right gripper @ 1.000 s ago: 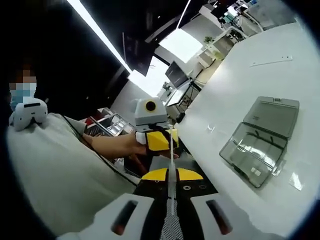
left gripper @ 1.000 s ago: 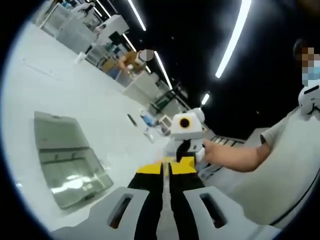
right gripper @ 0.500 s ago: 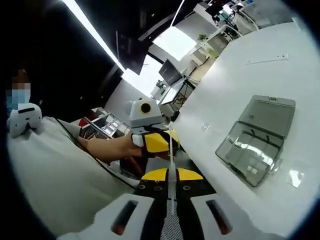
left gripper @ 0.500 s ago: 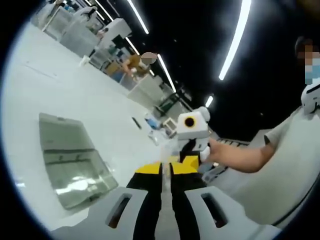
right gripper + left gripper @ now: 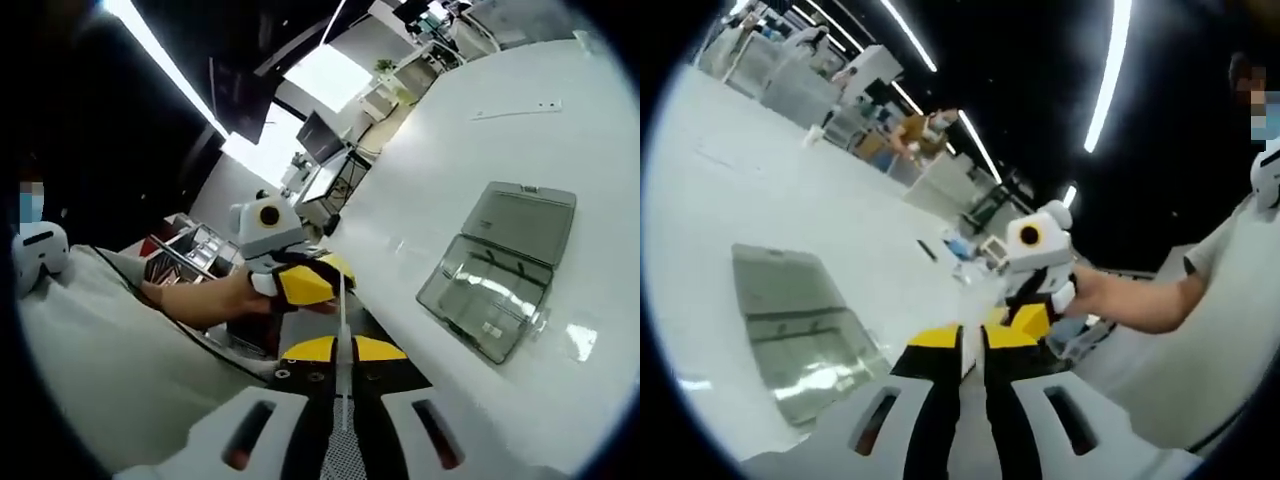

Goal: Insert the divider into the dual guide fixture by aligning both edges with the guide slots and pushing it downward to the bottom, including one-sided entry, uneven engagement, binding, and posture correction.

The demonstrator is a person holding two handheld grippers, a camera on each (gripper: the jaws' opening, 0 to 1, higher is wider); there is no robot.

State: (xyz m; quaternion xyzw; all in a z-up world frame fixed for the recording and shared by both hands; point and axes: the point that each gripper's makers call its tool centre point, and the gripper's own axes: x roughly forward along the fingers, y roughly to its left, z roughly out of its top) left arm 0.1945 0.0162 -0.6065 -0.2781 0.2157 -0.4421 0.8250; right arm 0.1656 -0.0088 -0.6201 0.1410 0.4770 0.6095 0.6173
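A thin clear divider [image 5: 343,310] shows edge-on as a pale line rising from between the jaws of my right gripper [image 5: 342,345], which is shut on it. Its far end meets the yellow jaws of my left gripper [image 5: 318,282], held by a hand at the left. In the left gripper view, my left gripper [image 5: 972,335] is shut with a pale strip of the divider [image 5: 971,360] between its jaws. The right gripper [image 5: 1028,318] faces it just ahead. The guide fixture [image 5: 800,330], a clear plastic case with its lid open [image 5: 495,285], lies flat on the white table, apart from both grippers.
The white table [image 5: 560,150] stretches far around the case. A small clear piece [image 5: 582,342] lies beside the case. A person in a pale shirt [image 5: 1200,360] stands close at the table's edge. Benches and equipment [image 5: 870,90] stand far off.
Both views have swung a little, so the case and the facing gripper have drifted across each picture. Both grips on the divider look unchanged.
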